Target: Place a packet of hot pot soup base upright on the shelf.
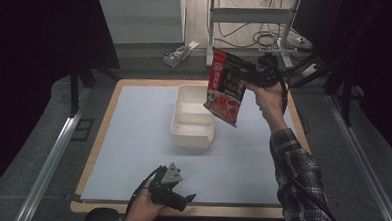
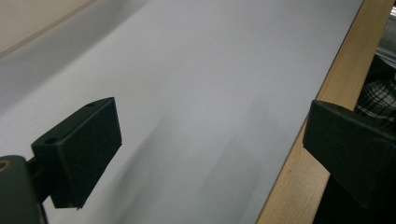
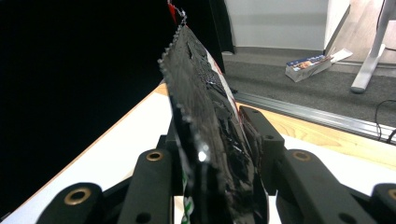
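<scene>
A red snack bag (image 1: 226, 87) hangs in the air over the right side of a white two-compartment tub (image 1: 192, 117). My right gripper (image 1: 249, 74) is shut on the bag's right edge, held up by a hand with a plaid sleeve. In the right gripper view the bag (image 3: 210, 135) stands edge-on, pinched between the black jaws. My left gripper (image 1: 180, 200) rests low near the table's front edge, pointing right. Its jaws stand wide apart in the left gripper view, with nothing between its fingers (image 2: 79, 151).
A pale blue mat (image 1: 142, 148) covers the wooden table (image 1: 179, 210). Metal rails run along both sides of the table. On the floor behind lie a small box (image 1: 179, 52), a desk frame and cables.
</scene>
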Motion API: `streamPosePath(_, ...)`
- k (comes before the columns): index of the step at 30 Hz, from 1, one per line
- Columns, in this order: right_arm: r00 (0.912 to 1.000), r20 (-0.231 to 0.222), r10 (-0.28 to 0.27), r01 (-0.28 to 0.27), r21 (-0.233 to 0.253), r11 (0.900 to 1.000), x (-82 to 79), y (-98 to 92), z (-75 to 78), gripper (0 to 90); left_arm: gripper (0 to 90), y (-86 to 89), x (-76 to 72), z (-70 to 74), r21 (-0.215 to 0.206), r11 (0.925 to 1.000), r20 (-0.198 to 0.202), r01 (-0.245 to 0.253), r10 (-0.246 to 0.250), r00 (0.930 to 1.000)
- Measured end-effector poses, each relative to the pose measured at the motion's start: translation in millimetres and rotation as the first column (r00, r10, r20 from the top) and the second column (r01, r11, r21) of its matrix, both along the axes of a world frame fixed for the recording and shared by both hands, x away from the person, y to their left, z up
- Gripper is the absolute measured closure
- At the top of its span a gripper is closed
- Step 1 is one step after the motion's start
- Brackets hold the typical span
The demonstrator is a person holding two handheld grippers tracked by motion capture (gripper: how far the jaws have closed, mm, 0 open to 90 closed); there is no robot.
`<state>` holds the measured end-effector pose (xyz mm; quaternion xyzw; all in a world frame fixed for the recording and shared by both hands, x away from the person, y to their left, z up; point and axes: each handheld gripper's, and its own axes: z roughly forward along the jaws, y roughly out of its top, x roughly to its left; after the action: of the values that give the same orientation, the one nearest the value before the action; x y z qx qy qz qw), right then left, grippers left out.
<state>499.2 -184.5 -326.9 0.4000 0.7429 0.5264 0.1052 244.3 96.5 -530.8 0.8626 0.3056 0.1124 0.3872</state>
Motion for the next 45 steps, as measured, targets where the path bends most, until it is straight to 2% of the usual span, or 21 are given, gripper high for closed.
streamPosePath(12, 0.9997, 0.018, 0.013, -0.013, -0.002, 1.000, 28.0, 31.8, 0.3, 66.4, 4.6, 0.4, 1.4, -1.2, 0.001, 1.0000, 0.001, 0.000, 0.000, 1.0000)
streamPosePath(18, 0.9979, 0.050, 0.041, -0.041, -0.003, 0.999, 39.2, 48.0, -3.7, 66.4, 4.6, 4.9, 2.3, 2.0, -0.031, 0.9993, 0.020, -0.018, 0.019, 0.9996)
streamPosePath(21, 0.9978, 0.049, 0.045, -0.045, -0.006, 0.999, 44.8, 55.6, -7.7, 66.5, 4.3, 8.0, 3.6, 2.9, -0.057, 0.9981, 0.016, -0.024, 0.025, 0.9996)
streamPosePath(30, 0.9960, 0.077, 0.044, -0.041, -0.043, 0.998, 58.9, 75.6, -16.9, 66.5, 4.3, 7.0, 5.0, 2.0, -0.062, 0.9979, 0.011, -0.019, 0.020, 0.9997)
streamPosePath(36, 0.9957, 0.086, 0.035, -0.031, -0.053, 0.998, 66.9, 85.4, -27.3, 66.6, 4.3, 6.9, 5.0, 2.0, -0.061, 0.9980, 0.011, -0.017, 0.018, 0.9998)
streamPosePath(45, 0.9972, 0.061, 0.044, -0.039, -0.079, 0.996, 68.0, 97.6, -53.2, 66.8, 4.3, 6.8, 4.5, 1.6, -0.066, 0.9976, 0.006, -0.020, 0.020, 0.9998)
